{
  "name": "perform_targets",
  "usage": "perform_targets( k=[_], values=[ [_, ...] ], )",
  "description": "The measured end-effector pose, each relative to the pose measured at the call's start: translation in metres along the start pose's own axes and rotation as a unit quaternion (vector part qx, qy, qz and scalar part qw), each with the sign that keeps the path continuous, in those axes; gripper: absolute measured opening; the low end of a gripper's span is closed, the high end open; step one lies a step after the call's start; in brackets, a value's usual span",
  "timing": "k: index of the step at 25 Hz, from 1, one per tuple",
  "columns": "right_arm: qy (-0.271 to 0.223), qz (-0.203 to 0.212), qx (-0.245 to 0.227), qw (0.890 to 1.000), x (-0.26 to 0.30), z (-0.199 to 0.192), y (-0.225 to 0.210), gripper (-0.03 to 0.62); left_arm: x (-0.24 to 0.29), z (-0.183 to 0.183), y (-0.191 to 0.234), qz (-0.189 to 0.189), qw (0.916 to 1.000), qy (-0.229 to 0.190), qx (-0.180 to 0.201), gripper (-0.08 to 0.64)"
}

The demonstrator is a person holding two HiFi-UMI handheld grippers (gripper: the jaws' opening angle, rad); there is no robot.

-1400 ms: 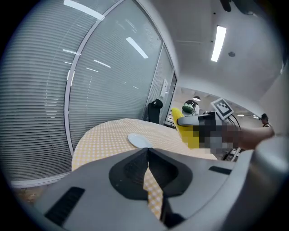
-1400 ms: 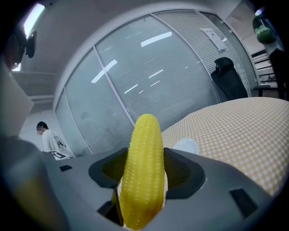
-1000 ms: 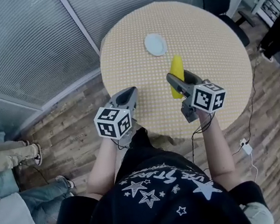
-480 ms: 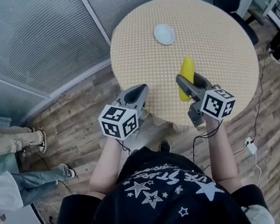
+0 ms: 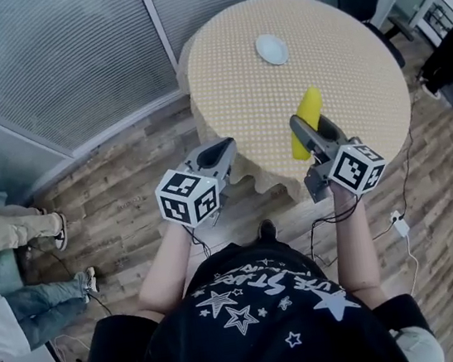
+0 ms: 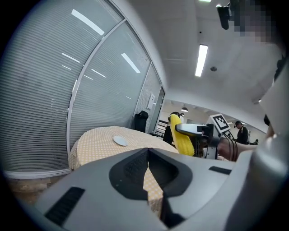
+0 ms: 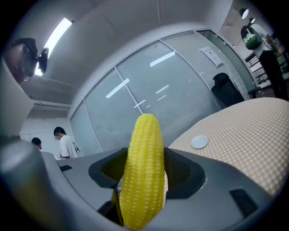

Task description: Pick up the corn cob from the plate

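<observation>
Right hand-held gripper [image 5: 302, 127]: clenched on the corn cob [image 5: 308, 114]. In the right gripper view the two jaws press the cob [image 7: 143, 168] from either side, around its middle and lower part, and the tapered tip stands up clear of them.
Left hand-held gripper [image 5: 222, 145]: clenched with nothing in it. In its own view the jaws [image 6: 148, 156] meet edge to edge and only the bench cloth shows beyond them.
Corn cob, location: in the air, in the right gripper's hold, over the near edge of the bench [image 5: 345, 75]. It points roughly toward the plate.
Plate [image 5: 272, 48]: small, pale and bare, on the far half of the bench, well apart from the cob and from both grippers.
Task status (judgement): the cob is off the plate and carried, so the pick-up appears complete.
Handling (judgement): the cob looks like a moulded replica, likely light and stiff. The kernel rows give the jaws some bite, but the glossy surface may be slippery.
Hold point (judgement): the thick middle section is the sound place, across the width, as it is taken now. A hold nearer the taper could let it squeeze out forward.
Risk (judgement): the cob could turn between the jaws if it is swung. A drop would land on the bench edge or on the wood floor [image 5: 120, 199].
</observation>
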State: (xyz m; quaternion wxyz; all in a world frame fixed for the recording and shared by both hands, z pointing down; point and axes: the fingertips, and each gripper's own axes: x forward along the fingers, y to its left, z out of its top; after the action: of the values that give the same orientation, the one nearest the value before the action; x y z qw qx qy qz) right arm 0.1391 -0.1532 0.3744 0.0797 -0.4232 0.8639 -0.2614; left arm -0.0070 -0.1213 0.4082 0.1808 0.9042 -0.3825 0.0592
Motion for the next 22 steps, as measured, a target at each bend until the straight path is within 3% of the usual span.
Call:
perform_targets(
  k=[7,15,22],
  values=[
    [-0.02,-0.032,-0.009,0.999,-0.014,-0.027,0.053,0.259,-0.051,0.001,0.001,-0.035,0.9992,-0.006,0.019,0.008],
    [-0.038,-0.086,-0.005,0.996,-0.057,-0.071,0.104,0.259,-0.107,-0.025,-0.017,-0.09,0.9954,0.006,0.032,0.008],
    [-0.043,-0.095,-0.012,0.994,-0.085,-0.08,0.136,0.259,-0.141,-0.025,-0.032,-0.094,0.9948,-0.008,0.037,0.008]
  ],
)
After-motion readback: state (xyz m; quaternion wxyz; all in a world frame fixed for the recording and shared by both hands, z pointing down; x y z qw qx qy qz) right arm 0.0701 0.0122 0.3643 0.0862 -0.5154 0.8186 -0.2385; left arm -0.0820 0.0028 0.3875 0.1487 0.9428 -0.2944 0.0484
